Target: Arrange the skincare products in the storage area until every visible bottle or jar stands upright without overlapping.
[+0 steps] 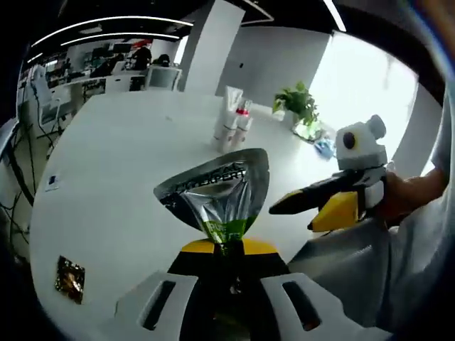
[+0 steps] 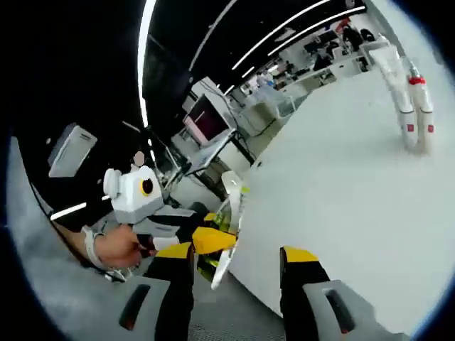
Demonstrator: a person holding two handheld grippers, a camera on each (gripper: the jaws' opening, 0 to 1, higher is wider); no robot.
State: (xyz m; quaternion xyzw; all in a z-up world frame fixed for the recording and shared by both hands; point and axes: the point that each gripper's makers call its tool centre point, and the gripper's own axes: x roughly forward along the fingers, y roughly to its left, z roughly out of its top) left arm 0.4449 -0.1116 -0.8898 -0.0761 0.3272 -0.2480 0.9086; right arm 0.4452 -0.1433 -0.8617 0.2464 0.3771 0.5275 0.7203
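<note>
A silver sachet (image 1: 217, 190) with a green lower end stands up from my left gripper (image 1: 227, 246), which is shut on that end above the white round table (image 1: 121, 170). My right gripper (image 1: 307, 207) comes in from the right, its tips close beside the sachet. In the right gripper view my right gripper (image 2: 238, 257) is open, and the sachet (image 2: 232, 206) shows edge-on ahead of its jaws, held by my left gripper (image 2: 202, 240). A few white tubes and bottles (image 1: 232, 122) stand upright together at the table's far side, also the tubes and bottles (image 2: 411, 99).
A small dark gold packet (image 1: 70, 278) lies on the table near my left jaw. A potted plant (image 1: 301, 106) and a blue item (image 1: 323, 147) sit at the far right edge. A person's hand (image 2: 114, 249) holds the left gripper. Office desks stand beyond.
</note>
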